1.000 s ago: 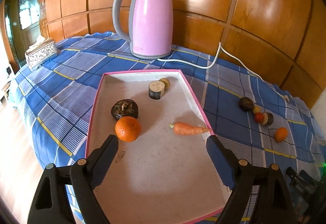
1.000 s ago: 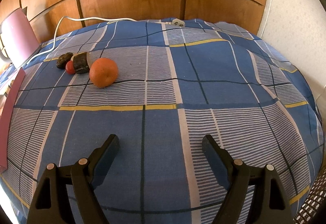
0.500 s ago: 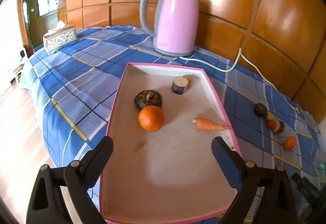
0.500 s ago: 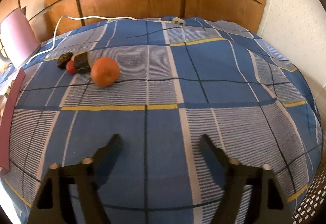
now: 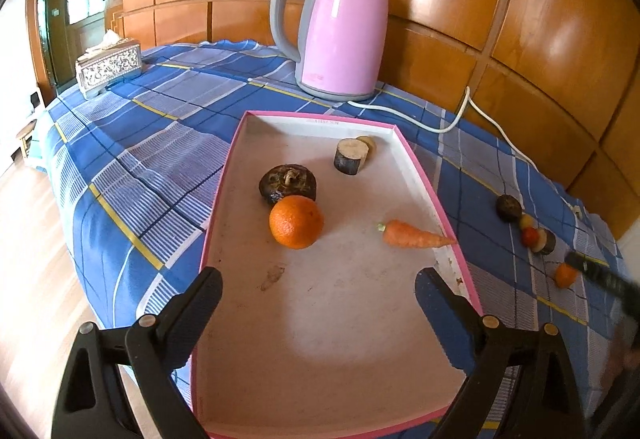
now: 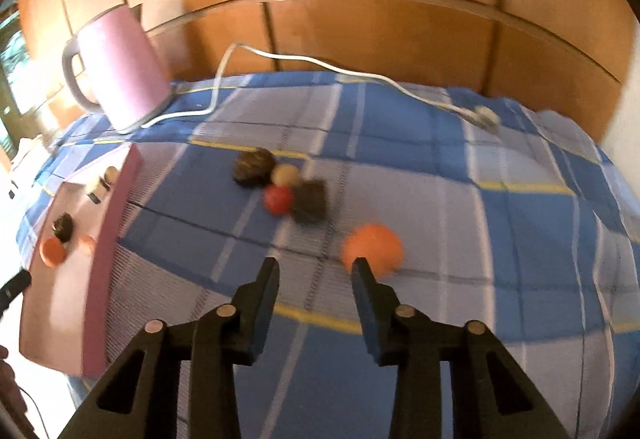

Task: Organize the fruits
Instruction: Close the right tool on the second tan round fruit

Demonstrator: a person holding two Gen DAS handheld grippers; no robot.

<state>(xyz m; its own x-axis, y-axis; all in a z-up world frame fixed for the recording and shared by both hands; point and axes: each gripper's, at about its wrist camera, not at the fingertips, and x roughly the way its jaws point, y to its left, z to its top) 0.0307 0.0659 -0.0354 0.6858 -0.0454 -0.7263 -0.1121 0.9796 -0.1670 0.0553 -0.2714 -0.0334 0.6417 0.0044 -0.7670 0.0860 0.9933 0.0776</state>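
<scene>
A pink-rimmed tray [image 5: 424, 175] on the blue checked cloth holds an orange [image 5: 296, 222], a carrot [image 5: 416, 237], a dark round fruit [image 5: 287, 184] and a cut log piece [image 5: 351, 155]. My left gripper [image 5: 316, 297] hovers wide open over the tray's near end, holding nothing. On the cloth to the right lie a second orange [image 6: 374, 248], a red fruit [image 6: 278, 198], a dark block [image 6: 310, 199], a pale ball [image 6: 285, 174] and a dark round fruit [image 6: 253, 166]. My right gripper [image 6: 316, 271] is above the cloth just left of that orange, its jaws closing with nothing between them.
A pink electric kettle [image 5: 338, 27] stands behind the tray, its white cord [image 5: 452, 123] trailing right along the wooden wall. A silver tissue box [image 5: 108, 65] sits at the far left. The table edge drops to the floor on the left.
The right gripper swung left and forward toward the loose fruits and its jaws narrowed. The left gripper's jaws widened a little and it shifted slightly over the tray.
</scene>
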